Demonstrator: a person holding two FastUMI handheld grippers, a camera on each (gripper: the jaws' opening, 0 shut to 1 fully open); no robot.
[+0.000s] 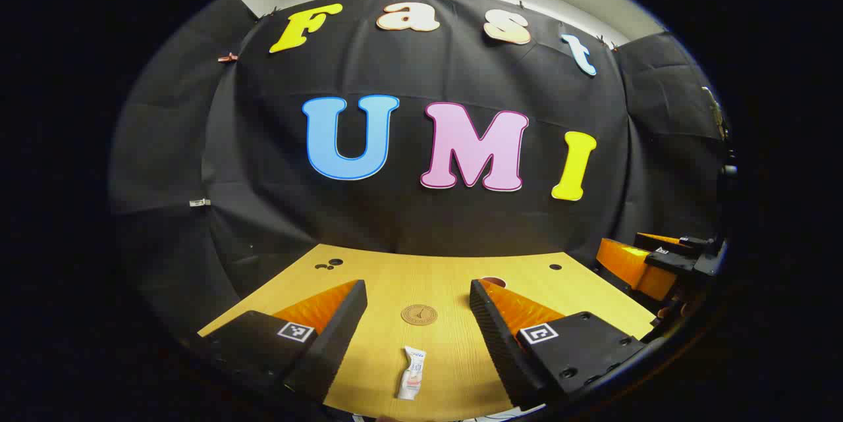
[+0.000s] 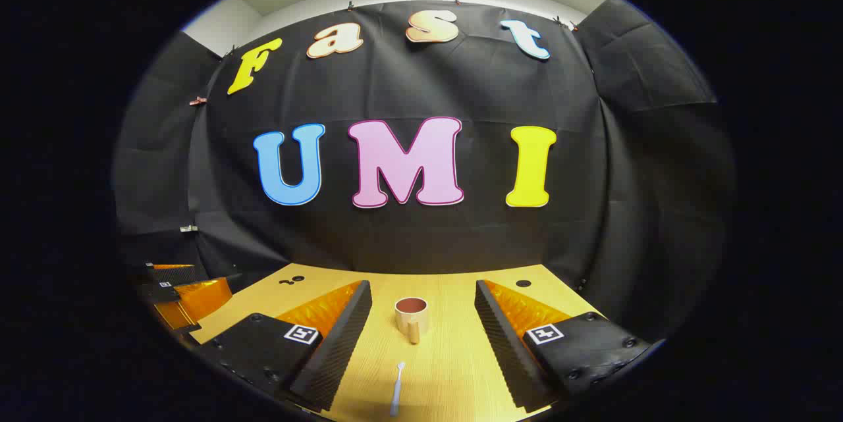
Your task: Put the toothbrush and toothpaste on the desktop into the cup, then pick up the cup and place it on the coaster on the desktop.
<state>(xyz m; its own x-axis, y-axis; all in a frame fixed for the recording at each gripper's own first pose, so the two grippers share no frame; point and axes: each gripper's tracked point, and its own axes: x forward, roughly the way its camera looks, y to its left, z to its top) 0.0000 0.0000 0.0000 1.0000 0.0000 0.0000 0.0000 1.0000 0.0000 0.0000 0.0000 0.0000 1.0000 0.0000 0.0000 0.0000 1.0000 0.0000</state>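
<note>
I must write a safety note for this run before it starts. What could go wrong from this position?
1. The toothbrush is thin and lies flat on the desktop, so the open right gripper might slip off it.
2. The cup stands upright and looks light; a toothbrush pushed against its rim could tip it.
3. The toothpaste is a soft tube; the left gripper may squash it.
</note>
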